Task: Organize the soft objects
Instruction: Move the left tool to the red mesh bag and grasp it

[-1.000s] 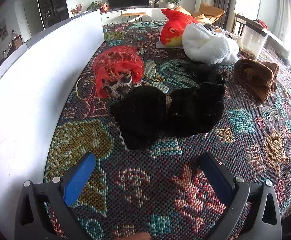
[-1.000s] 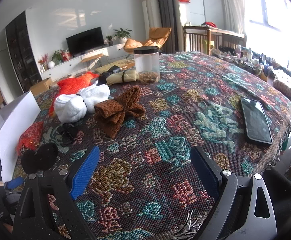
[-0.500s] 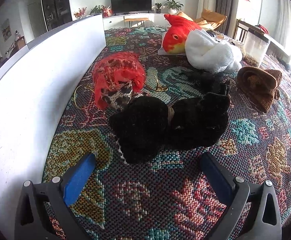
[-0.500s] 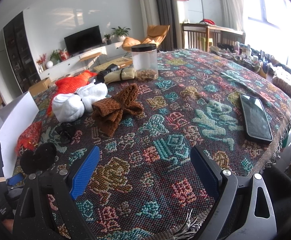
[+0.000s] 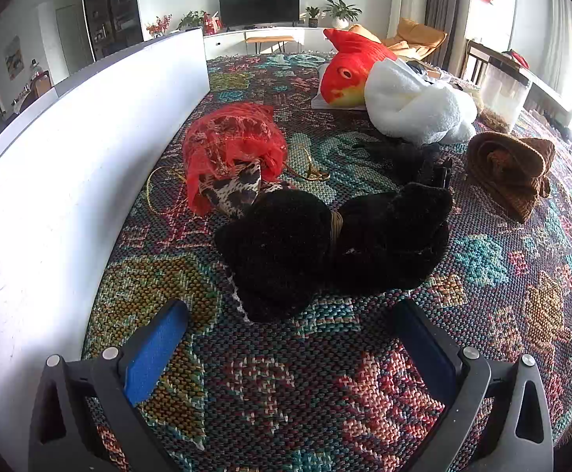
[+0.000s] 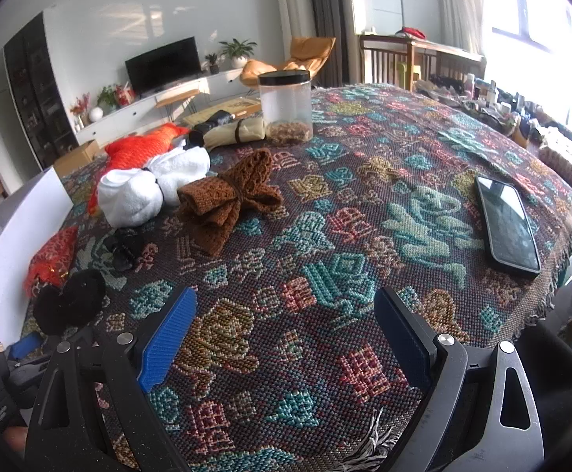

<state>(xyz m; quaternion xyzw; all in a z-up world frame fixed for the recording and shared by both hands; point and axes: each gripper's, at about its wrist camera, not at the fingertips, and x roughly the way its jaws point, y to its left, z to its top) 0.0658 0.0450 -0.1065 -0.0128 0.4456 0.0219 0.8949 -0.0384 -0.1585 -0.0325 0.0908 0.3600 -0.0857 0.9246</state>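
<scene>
- My left gripper (image 5: pixel 286 338) is hanging wide open, nothing in it, just short of the black fuzzy bundle (image 5: pixel 331 242) tied at its middle.
- Bundle's lying on the patterned worktop (image 5: pixel 270 385) w/ the red mesh bag (image 5: pixel 232 149) just behind it, beside the white box wall (image 5: pixel 69 181).
- My right gripper (image 6: pixel 286 338) is also gaping, empty, over bare cloth.
- Brown knit bundle (image 6: pixel 230 196) is touching the white plush roll (image 6: pixel 148 185); phone (image 6: pixel 508 226) is lying well apart.
</scene>
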